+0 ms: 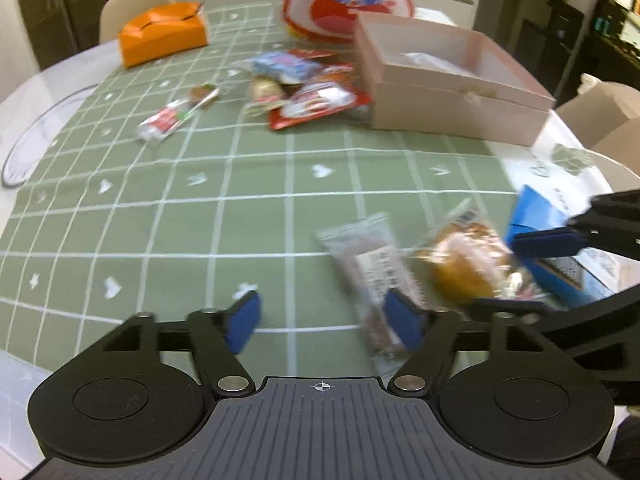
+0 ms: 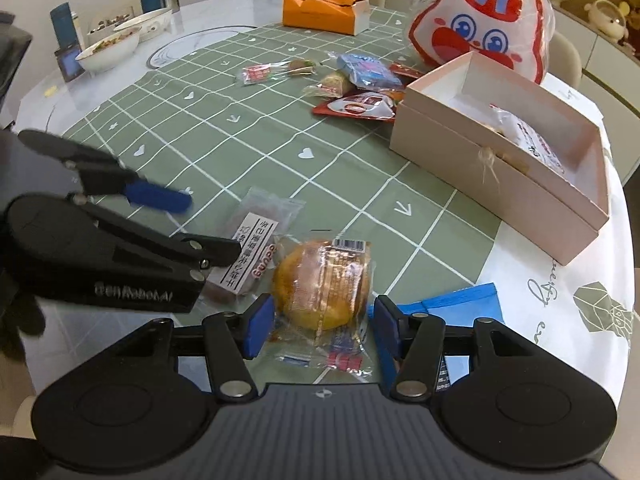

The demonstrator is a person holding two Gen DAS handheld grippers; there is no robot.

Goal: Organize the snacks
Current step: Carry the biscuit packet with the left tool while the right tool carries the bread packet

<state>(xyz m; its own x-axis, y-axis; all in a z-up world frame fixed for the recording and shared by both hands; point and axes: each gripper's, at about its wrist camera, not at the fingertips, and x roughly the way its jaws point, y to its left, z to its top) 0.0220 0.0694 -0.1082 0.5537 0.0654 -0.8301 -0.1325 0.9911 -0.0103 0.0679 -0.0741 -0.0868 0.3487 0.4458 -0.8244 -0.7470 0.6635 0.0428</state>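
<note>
My right gripper (image 2: 320,330) is open, its blue pads on either side of a wrapped yellow bun (image 2: 322,284), not closed on it. The bun also shows in the left wrist view (image 1: 466,266). My left gripper (image 1: 324,326) is open and empty, low over the green cloth, its right pad over a brown wrapped bar (image 1: 368,276); that bar lies left of the bun (image 2: 250,248). An open pink box (image 2: 500,152) at right holds a white packet. A pile of snack packets (image 2: 360,92) lies beside the box.
A rabbit-face bag (image 2: 484,20) stands behind the box. An orange box (image 2: 324,10) sits at the far edge. A blue packet (image 2: 460,304) lies under my right gripper. Bowls (image 2: 108,46) and bottles stand at the far left. A loose packet (image 2: 272,72) lies mid-table.
</note>
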